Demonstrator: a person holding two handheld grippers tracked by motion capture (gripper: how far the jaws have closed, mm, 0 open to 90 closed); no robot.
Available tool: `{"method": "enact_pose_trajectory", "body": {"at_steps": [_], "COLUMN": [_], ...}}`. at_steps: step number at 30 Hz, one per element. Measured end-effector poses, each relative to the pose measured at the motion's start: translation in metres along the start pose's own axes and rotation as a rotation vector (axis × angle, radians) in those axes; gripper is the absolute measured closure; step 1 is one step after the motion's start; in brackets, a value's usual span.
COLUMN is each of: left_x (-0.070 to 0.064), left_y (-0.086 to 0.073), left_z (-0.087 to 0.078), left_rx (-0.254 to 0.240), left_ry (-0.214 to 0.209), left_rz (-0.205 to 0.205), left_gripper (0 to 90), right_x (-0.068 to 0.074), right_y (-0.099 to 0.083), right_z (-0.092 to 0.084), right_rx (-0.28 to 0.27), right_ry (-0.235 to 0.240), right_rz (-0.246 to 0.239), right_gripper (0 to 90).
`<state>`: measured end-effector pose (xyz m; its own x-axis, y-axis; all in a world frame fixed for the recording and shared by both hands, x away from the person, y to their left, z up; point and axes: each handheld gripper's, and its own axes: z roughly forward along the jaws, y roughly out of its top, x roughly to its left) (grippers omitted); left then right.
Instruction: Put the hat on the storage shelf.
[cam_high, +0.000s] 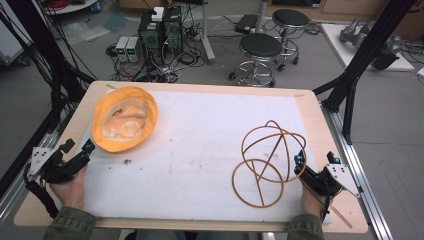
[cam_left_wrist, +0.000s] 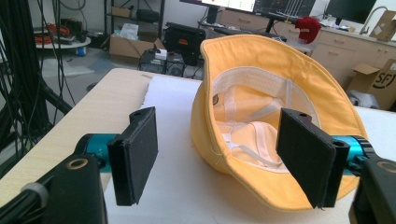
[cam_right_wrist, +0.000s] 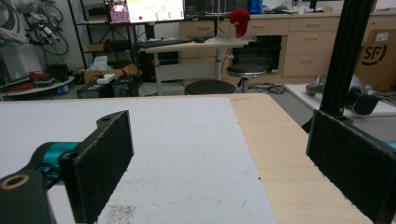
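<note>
Both grippers stand with jaws apart and nothing clamped: the left gripper (cam_high: 76, 151) just beside the upturned yellow hat (cam_high: 125, 119), the right gripper (cam_high: 303, 165) touching the wire stand (cam_high: 267, 162). Approach step, I judge; next, close on the hat's brim.

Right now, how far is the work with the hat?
Nothing looks done yet. The hat lies upside down on the white mat, untouched. In hand: the open left gripper faces its brim without closing on it. The right gripper is open, holding nothing. Grasping and moving the hat are left.
</note>
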<state>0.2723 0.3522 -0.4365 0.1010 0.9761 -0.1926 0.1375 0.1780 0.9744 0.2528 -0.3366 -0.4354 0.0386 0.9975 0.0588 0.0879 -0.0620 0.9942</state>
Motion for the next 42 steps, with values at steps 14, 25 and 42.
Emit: {"method": "enact_pose_trajectory", "body": {"at_steps": [14,25,42], "left_x": [-0.002,-0.003,0.000], "left_y": [-0.002,-0.001,0.027], "left_z": [0.004,0.002,0.010], "left_rx": [0.010,0.010,-0.026], "left_ry": [-0.018,-0.016,-0.014], "left_rz": [-0.012,-0.012,0.010], "left_gripper": [29.7,29.7,29.8], "right_x": [0.000,0.001,-0.001], "right_y": [-0.002,0.000,0.003], "right_z": [0.002,0.001,-0.002], "right_rx": [0.018,0.008,-0.008], "right_ry": [-0.005,-0.001,-0.009], "right_rz": [-0.033,-0.021,-0.002], "right_gripper": [6.2,6.2,6.1]}}
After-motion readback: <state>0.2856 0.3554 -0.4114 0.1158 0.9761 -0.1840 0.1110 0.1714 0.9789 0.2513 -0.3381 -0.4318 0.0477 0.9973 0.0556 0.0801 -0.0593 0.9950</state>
